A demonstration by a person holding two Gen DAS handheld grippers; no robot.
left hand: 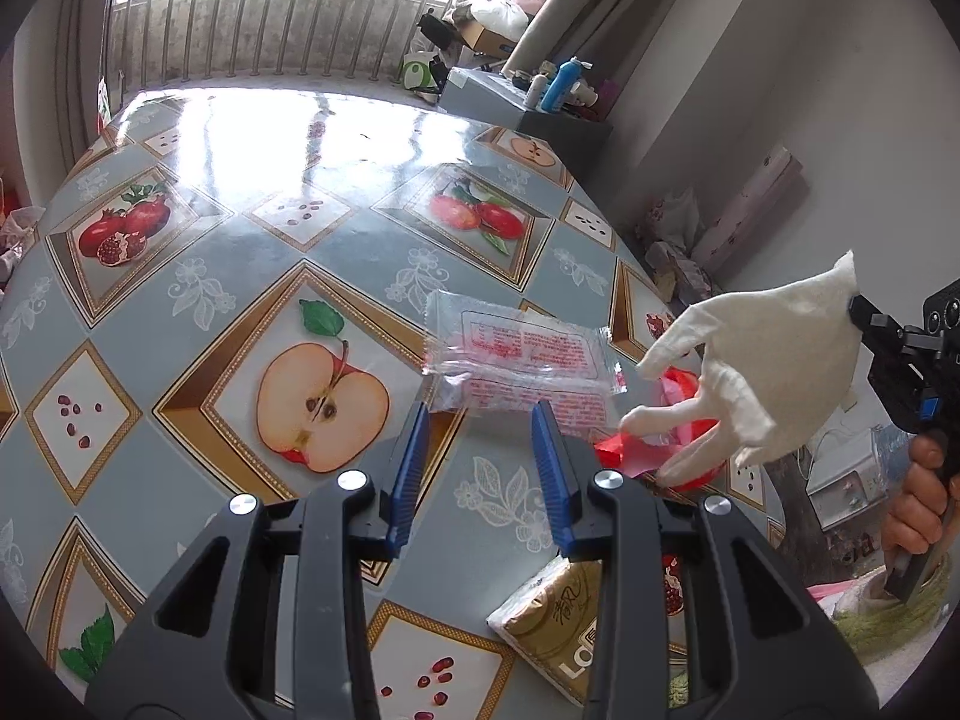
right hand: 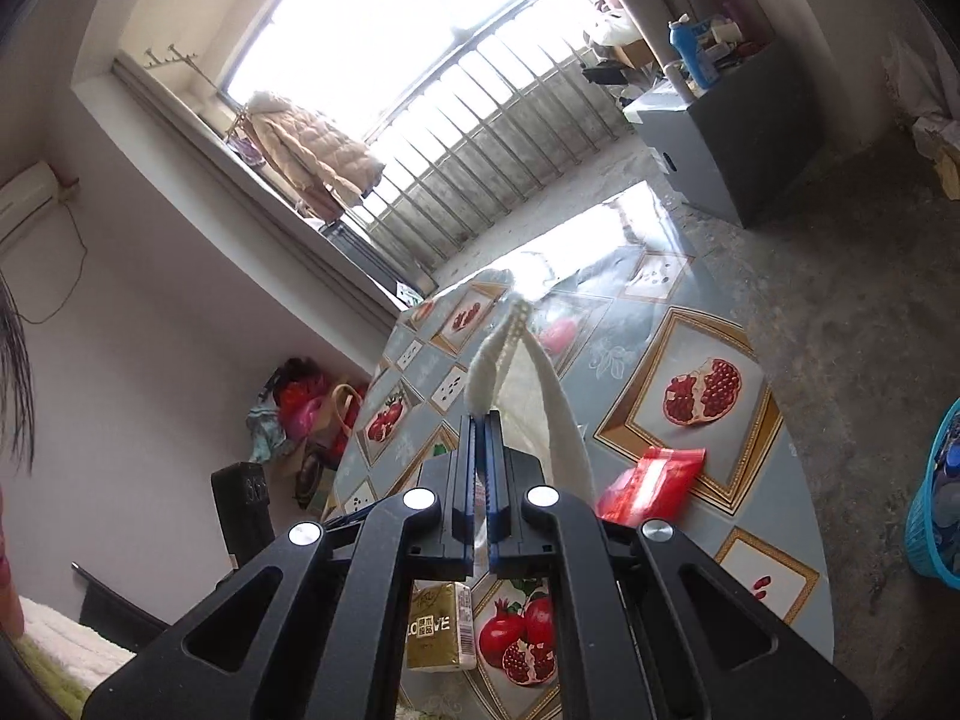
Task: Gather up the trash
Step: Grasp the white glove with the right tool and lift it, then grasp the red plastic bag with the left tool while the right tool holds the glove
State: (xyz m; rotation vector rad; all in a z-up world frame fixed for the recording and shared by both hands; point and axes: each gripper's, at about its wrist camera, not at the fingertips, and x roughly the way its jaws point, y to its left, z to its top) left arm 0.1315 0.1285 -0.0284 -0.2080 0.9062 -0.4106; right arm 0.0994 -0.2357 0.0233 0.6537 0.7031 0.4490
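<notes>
**White tissue lifted clear of the desk**

The right gripper has its blue fingers pressed together on one edge of a crumpled white tissue, which hangs in the air above the desk's right side. In the left wrist view the tissue droops in pointed folds over a red wrapper that lies flat on the desk. A hand grips the right tool's handle at the frame's right edge.

The left gripper holds its blue fingers apart, with nothing between them, pointing down at the patterned oilcloth. Just beyond their tips lies a clear plastic wrapper with red print, touching the desk beside a printed halved apple. The red wrapper sits just to its right. A gold tissue pack lies nearer, partly hidden under the left tool's arm.

On the floor at the right wrist view's right edge stands a turquoise basket, well apart from the desk
</notes>
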